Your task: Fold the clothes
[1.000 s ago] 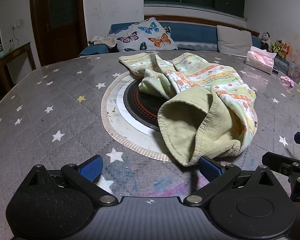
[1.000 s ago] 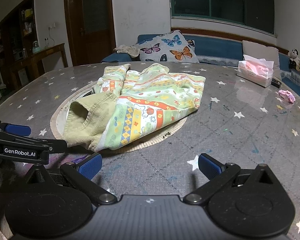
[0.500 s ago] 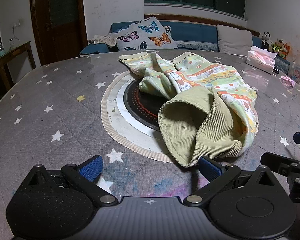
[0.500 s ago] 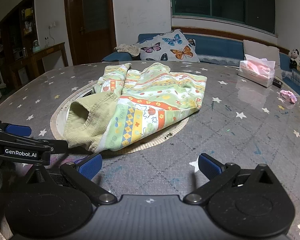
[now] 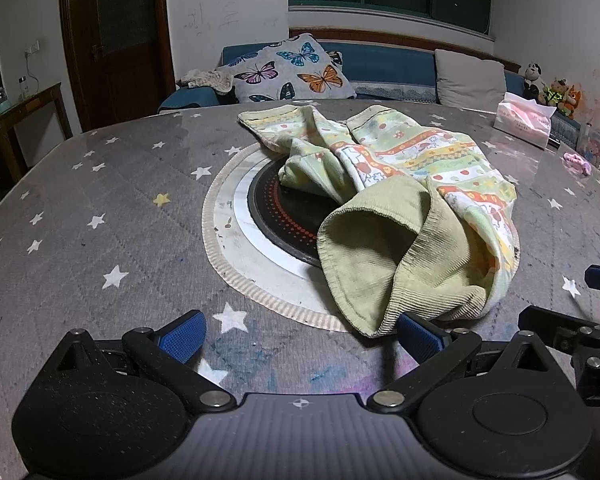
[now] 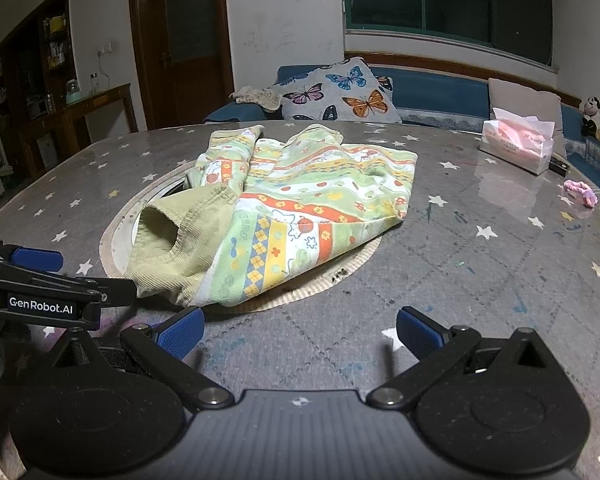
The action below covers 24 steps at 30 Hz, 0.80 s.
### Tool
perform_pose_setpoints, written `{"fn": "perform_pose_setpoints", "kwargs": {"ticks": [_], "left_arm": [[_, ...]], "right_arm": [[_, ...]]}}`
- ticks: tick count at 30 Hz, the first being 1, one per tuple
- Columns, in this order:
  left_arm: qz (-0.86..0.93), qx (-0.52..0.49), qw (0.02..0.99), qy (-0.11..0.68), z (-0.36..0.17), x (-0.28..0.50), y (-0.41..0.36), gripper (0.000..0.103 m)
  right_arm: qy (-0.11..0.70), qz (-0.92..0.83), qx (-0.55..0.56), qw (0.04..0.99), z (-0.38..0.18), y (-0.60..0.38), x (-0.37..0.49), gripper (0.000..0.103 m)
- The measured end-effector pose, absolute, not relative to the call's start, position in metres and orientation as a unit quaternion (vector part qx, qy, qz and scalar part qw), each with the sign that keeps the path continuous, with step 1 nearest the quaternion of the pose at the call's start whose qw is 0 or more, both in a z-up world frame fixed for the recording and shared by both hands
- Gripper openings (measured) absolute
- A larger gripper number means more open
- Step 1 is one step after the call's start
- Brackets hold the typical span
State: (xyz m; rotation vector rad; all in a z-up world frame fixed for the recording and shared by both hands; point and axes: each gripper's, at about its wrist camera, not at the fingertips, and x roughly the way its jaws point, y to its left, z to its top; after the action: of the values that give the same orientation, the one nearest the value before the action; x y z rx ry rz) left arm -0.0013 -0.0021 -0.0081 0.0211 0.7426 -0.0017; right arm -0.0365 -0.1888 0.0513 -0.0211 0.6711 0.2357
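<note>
A small pair of patterned green, yellow and orange trousers (image 5: 416, 168) lies crumpled over the round inset in the middle of the table; it also shows in the right wrist view (image 6: 300, 212). Its plain olive ribbed waistband (image 5: 384, 256) gapes open toward me. My left gripper (image 5: 300, 334) is open and empty, its right fingertip just short of the waistband's near edge. My right gripper (image 6: 298, 334) is open and empty, just in front of the trousers' near hem. Each gripper shows in the other's view: the right one (image 5: 580, 312), the left one (image 6: 40, 276).
The grey star-print tablecloth (image 5: 80, 232) covers a round table with a dark hotplate (image 5: 284, 208) in its inset. A tissue pack (image 6: 518, 146) and a pink hair tie (image 6: 580, 192) lie at the right. A blue sofa with a butterfly cushion (image 5: 292, 74) stands behind.
Both grippers have edged slightly forward toward the trousers. The trousers have not moved.
</note>
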Motion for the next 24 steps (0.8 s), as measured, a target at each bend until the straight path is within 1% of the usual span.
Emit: {"fn": "perform_pose_setpoints", "kwargs": {"ticks": [10,18,21,22,24], "left_arm": [[-0.002,0.013,0.932,0.363,-0.005,0.006,0.000,0.103],[-0.001,0.022,0.937,0.349,0.011,0.012,0.006,0.103],[0.002,0.027,0.941,0.338,0.021,0.018,0.012,0.103],[0.003,0.027,0.942,0.334,0.025,0.021,0.014,0.103],[0.003,0.025,0.944,0.328,0.031,0.028,0.019,0.103]], "right_arm": [[0.330,0.128,-0.016,0.935,0.055,-0.185,-0.027,0.103],[0.329,0.149,0.002,0.933,0.072,-0.191,-0.011,0.102],[0.329,0.159,0.010,0.931,0.081,-0.195,-0.001,0.101],[0.330,0.163,0.013,0.930,0.084,-0.196,0.004,0.098],[0.332,0.166,0.018,0.928,0.089,-0.198,0.014,0.095]]}}
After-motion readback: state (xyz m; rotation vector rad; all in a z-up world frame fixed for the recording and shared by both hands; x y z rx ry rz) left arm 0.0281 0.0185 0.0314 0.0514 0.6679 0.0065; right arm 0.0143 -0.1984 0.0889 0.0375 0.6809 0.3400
